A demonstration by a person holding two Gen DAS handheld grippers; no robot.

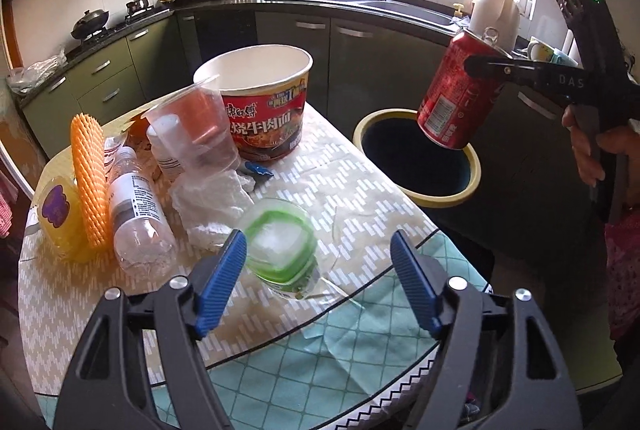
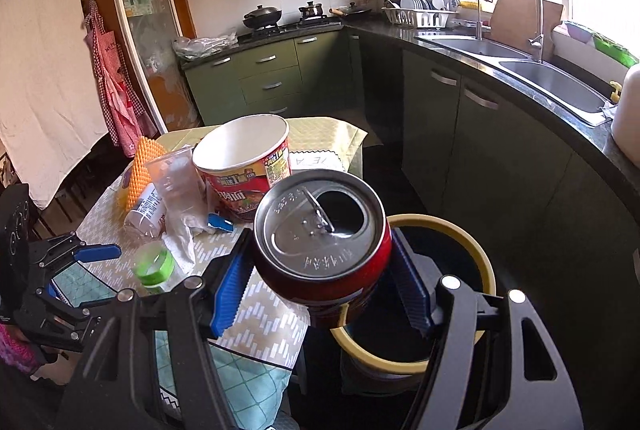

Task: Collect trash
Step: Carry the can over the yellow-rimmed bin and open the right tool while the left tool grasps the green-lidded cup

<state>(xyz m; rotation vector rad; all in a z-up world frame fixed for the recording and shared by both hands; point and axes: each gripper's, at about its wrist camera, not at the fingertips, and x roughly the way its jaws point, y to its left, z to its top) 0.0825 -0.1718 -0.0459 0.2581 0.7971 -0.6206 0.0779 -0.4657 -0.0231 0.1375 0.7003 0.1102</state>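
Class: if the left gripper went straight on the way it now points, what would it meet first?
Probably the green-capped bottle lying on the table, which sits between and just beyond the open left gripper; depth is uncertain.

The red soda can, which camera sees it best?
The left wrist view. It shows the whole red metal soda can from the side, tilted, label readable, pinched by the right gripper over the yellow-rimmed bin. The right wrist view sees mostly its silver opened top, close up between the blue pads.
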